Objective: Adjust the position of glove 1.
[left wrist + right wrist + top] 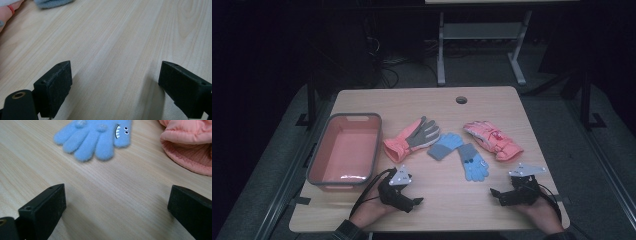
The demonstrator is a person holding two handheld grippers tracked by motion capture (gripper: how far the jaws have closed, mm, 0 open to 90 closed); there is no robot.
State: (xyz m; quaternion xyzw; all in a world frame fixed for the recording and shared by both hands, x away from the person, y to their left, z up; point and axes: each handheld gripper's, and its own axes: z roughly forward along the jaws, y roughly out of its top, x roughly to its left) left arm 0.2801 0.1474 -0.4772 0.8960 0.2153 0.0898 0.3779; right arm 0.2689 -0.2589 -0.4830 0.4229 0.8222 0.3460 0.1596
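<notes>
A pale wooden table (422,102) stands on grey floor (562,135) in a dark room.

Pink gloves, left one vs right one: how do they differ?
The left pink glove shows a grey palm and fingers; the right pink glove shows all pink. Left lies nearest the bin; right lies past the blue gloves. Both lie flat on the table.

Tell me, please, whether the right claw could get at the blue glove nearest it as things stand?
Probably yes: the right claw is open, and bare table lies between it and the blue glove.
</notes>
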